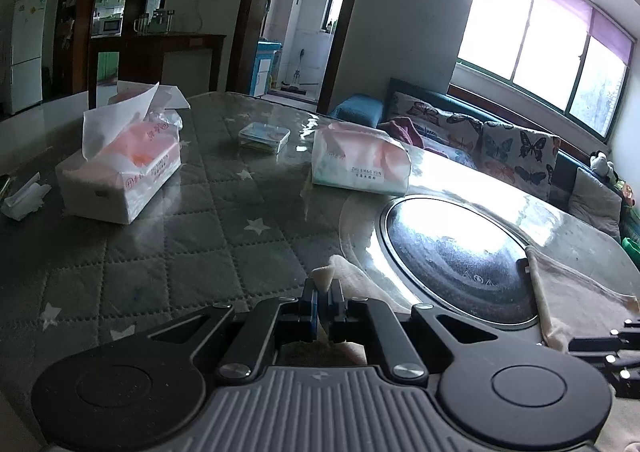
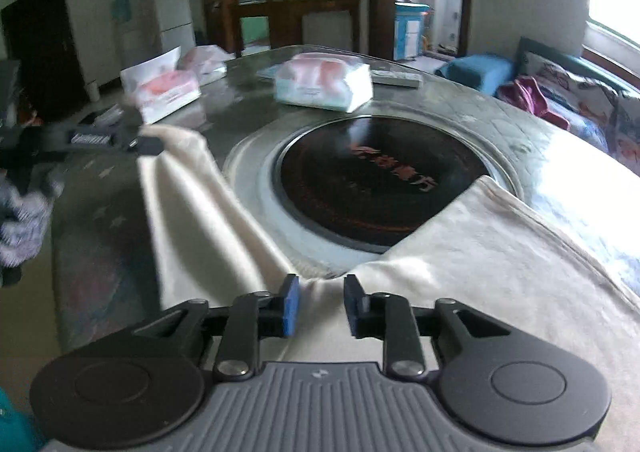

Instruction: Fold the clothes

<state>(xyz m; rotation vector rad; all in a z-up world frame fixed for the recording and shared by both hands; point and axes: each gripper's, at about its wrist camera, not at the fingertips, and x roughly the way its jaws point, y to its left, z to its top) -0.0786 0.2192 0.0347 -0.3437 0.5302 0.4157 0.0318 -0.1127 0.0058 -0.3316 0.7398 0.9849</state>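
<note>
The left gripper (image 1: 323,294) is clamped tight on a small bunched corner of the cream-white cloth garment (image 1: 323,277), only a nub of fabric showing above its blue pads, so a sharp pull could slip that corner free. The right gripper (image 2: 321,306) has its jaws apart, with a ridge of the same garment (image 2: 460,252) lying between the pads but not pinched; if it closes here it may catch only a thin fold, or more layers than intended, and the fold would come out crooked. Just ahead of both grippers the garment drapes over the round black glass cooktop disc (image 2: 372,180) set into the grey quilted, star-patterned table cover (image 1: 168,212). Farther off stand two soft tissue packs, one open (image 1: 120,176) and one sealed (image 2: 324,86); a wide swing of cloth could sweep them aside.
</note>
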